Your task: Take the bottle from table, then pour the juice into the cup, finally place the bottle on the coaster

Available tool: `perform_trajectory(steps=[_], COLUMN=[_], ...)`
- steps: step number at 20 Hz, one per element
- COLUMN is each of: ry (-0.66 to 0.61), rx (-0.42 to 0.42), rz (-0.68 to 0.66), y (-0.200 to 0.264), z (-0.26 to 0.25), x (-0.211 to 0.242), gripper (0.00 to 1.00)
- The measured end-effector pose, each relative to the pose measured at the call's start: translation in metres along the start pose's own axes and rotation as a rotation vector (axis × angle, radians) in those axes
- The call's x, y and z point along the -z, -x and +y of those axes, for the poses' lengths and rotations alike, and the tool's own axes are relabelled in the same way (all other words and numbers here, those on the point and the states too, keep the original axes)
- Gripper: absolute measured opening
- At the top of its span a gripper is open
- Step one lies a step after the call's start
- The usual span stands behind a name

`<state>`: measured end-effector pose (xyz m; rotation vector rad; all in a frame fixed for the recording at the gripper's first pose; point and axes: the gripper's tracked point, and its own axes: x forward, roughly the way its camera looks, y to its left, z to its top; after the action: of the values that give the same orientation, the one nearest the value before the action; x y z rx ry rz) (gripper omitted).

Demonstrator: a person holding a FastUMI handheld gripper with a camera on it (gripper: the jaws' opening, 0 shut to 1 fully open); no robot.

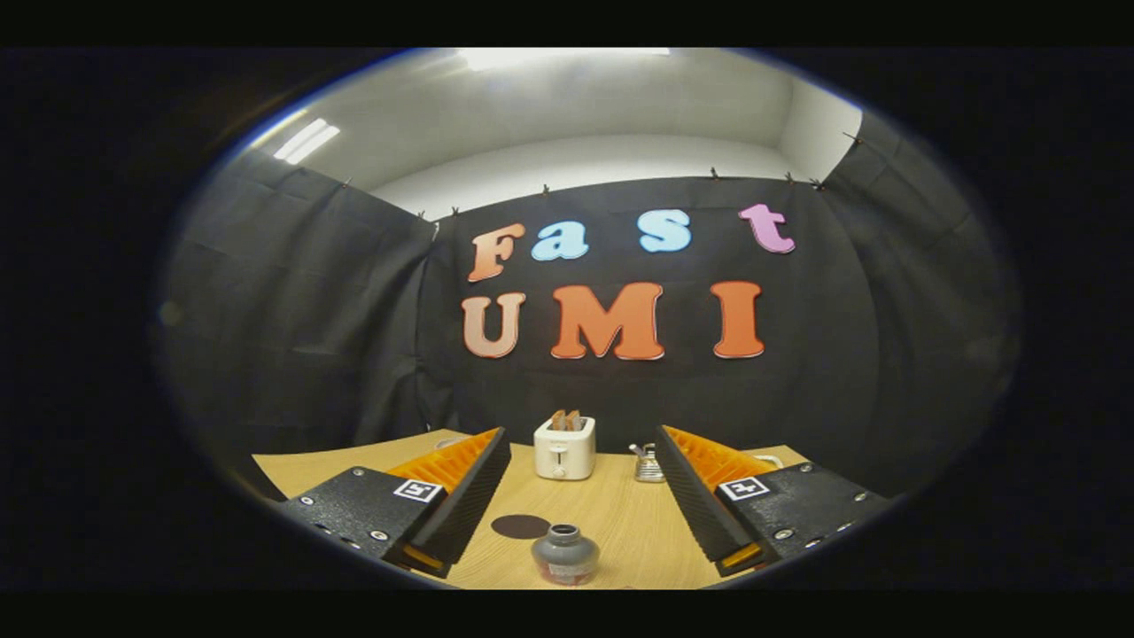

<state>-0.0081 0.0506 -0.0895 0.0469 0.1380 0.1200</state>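
A pale wooden table (pixel 620 523) spreads below the hand-held gripper (pixel 580 532), whose fingers stand wide apart and hold nothing. At the far edge, beyond the fingers, sits a white toaster (pixel 564 447) with bread in its slots, and just beside it a small metal kettle (pixel 648 464) (partly hidden by the right finger). The bottle (pixel 564 555) stands upright between the two fingers, touching neither. The dark round coaster (pixel 520 526) lies flat just beyond it, nearer the left finger.
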Motion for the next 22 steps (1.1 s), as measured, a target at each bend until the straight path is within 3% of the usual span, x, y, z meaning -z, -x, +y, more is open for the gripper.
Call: perform_trajectory(steps=[11, 22], ry=[-0.103, -0.091], rx=[-0.065, -0.002], rz=[0.124, 0.231], y=[0.001, 0.003], z=[0.013, 0.004], x=[0.090, 0.166], gripper=[0.98, 0.98])
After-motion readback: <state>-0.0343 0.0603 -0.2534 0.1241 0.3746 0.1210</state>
